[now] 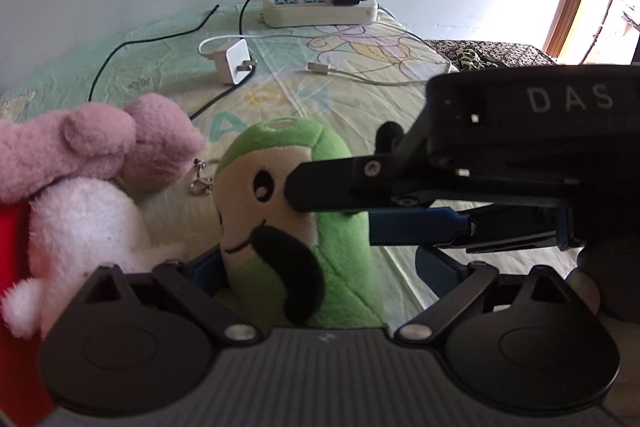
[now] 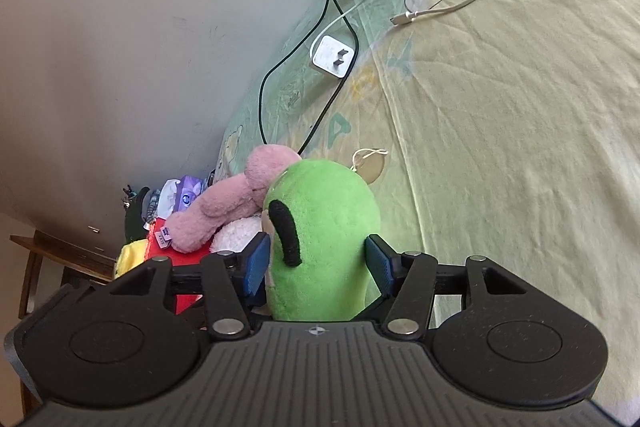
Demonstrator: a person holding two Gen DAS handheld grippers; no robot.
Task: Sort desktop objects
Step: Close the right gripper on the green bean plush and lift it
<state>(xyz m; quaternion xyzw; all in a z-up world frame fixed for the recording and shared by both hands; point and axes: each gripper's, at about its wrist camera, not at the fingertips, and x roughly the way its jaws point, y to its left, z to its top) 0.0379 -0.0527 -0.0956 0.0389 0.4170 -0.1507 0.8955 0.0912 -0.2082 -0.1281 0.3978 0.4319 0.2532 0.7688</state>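
Nearest to us, the right gripper (image 2: 316, 267) has its blue pads (image 2: 256, 267) set on either side of the green plush toy (image 2: 324, 239). The left pad presses the fabric; on the right, a narrow sliver of cloth seems to show between pad and toy, so we cannot confirm a firm clamp on both flanks.

The left gripper (image 1: 320, 267) stands wide, jaws well apart. The same toy sits between them against the left pad, with clear space to the right one, so it bears no load. The right tool crosses that view, its upper finger (image 1: 332, 183) touching the toy's face.

Our judgement of risk:
- The toy is soft and rounded; a light or one-sided squeeze could let it rotate or slip out on lifting.
- It leans against the pink and white plush (image 1: 80, 179) just beside it. Pulling away may drag or topple that neighbour.
- The keyring clip (image 1: 200, 183) between the two toys could snag.
- The two tools are crowded together and may collide.

Farther off on the printed sheet (image 2: 500, 131), the white charger (image 1: 236, 61), black cable (image 1: 120, 55) and power strip (image 1: 320, 7) lie well apart from the work and pose little hazard unless the toy is swung that way.
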